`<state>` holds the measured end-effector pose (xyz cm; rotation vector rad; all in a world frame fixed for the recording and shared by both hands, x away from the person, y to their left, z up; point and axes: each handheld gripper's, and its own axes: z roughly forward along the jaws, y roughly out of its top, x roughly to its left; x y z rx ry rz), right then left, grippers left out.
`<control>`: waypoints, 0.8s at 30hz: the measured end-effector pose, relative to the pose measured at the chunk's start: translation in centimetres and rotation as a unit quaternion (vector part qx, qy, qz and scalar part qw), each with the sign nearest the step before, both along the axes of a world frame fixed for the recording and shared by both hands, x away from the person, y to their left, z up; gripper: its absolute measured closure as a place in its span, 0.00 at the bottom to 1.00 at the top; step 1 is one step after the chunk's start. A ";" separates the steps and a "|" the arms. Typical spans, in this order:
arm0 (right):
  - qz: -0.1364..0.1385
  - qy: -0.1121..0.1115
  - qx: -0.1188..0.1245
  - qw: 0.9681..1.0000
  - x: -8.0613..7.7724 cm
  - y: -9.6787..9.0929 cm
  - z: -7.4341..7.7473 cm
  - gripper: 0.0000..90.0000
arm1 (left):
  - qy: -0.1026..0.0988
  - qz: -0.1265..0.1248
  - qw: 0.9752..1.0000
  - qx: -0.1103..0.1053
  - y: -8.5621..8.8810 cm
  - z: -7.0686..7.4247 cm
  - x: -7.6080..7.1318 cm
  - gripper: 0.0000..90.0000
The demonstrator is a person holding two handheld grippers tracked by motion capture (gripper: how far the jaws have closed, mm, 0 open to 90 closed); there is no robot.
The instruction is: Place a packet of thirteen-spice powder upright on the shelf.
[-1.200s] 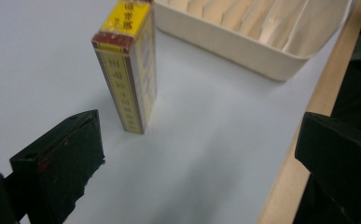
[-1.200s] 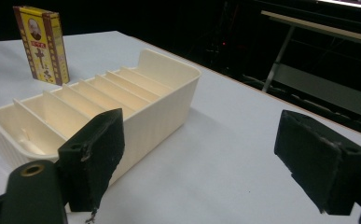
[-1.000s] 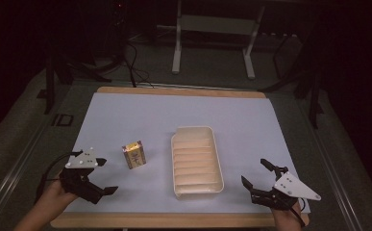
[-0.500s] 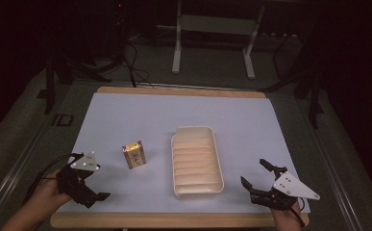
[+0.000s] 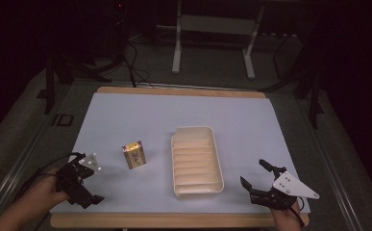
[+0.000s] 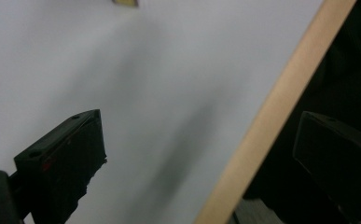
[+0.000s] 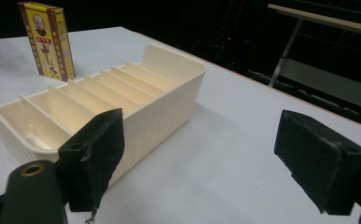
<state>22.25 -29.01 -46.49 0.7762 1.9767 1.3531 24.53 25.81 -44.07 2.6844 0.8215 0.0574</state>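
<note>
A small yellow and brown box [image 5: 134, 154] stands upright on the white mat, left of a cream tray [image 5: 196, 161] divided by several ribs. The right gripper view has the same box [image 7: 45, 39] behind the tray's [image 7: 169, 107] far end. My left gripper [image 5: 85, 185] hovers at the mat's front left corner, open and empty; its view [image 6: 201, 144] looks across the mat's wooden front edge [image 6: 271, 107]. My right gripper [image 5: 256, 179] stands open and empty at the front right, just right of the tray, jaws wide apart [image 7: 213, 158].
The white mat [image 5: 183, 120] lies on a wooden board [image 5: 179, 90] with bare room behind and to the right of the tray. Beyond the table, a white metal stand [image 5: 212, 29] and cables [image 5: 130, 62] sit on the dark floor.
My left gripper has drawn back towards the front left corner of the mat and turned. The right gripper, box and tray have stayed put.
</note>
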 end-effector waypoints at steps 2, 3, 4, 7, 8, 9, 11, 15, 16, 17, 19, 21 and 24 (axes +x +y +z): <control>0.001 0.001 0.000 1.000 0.0 0.0 0.0 0.18 | 0.013 -0.004 1.000 0.000 0.1 0.0 0.2 0.03; 0.002 0.000 0.000 1.000 0.0 0.0 0.0 0.18 | 0.016 -0.007 1.000 0.006 0.1 0.0 0.2 0.03; 0.002 0.000 0.000 1.000 0.0 0.0 0.0 0.18 | 0.016 -0.007 1.000 0.006 0.1 0.0 0.2 0.03; 0.003 0.001 0.001 1.000 0.0 0.0 0.0 0.18 | 0.034 -0.012 0.999 0.021 0.1 0.0 0.4 0.03; 0.003 0.003 0.000 1.000 0.0 0.1 0.0 0.18 | 0.045 -0.014 0.999 0.023 0.1 -0.1 0.4 0.03; 0.003 0.003 0.000 1.000 0.0 0.1 0.0 0.18 | 0.057 -0.017 0.998 0.026 0.1 -0.1 0.6 0.03; 0.004 0.004 0.000 1.000 0.0 0.1 0.0 0.18 | 0.065 -0.014 0.998 0.020 0.0 -0.1 0.8 0.03; 0.010 0.004 -0.001 1.000 0.1 0.3 -0.1 0.18 | 0.089 -0.010 0.996 0.015 -0.1 -0.1 1.1 0.05; 0.012 0.003 -0.002 1.000 0.1 0.4 -0.1 0.18 | 0.093 -0.011 0.995 0.017 -0.2 -0.1 1.2 0.05; 0.015 0.002 -0.002 1.000 -0.1 0.4 -0.1 0.18 | 0.100 -0.009 0.995 0.018 -0.2 -0.1 1.3 0.05; 0.017 0.003 0.001 1.000 -0.1 0.3 -0.1 0.18 | 0.110 -0.012 0.994 0.023 -0.2 -0.1 1.5 0.09; 0.019 0.008 0.004 1.000 0.0 0.2 -0.1 0.16 | 0.110 -0.021 0.993 0.043 -0.5 -0.2 1.5 0.09; 0.021 0.014 0.006 1.000 0.0 0.2 -0.2 0.16 | 0.124 -0.016 0.991 0.045 -0.4 -0.1 1.8 0.09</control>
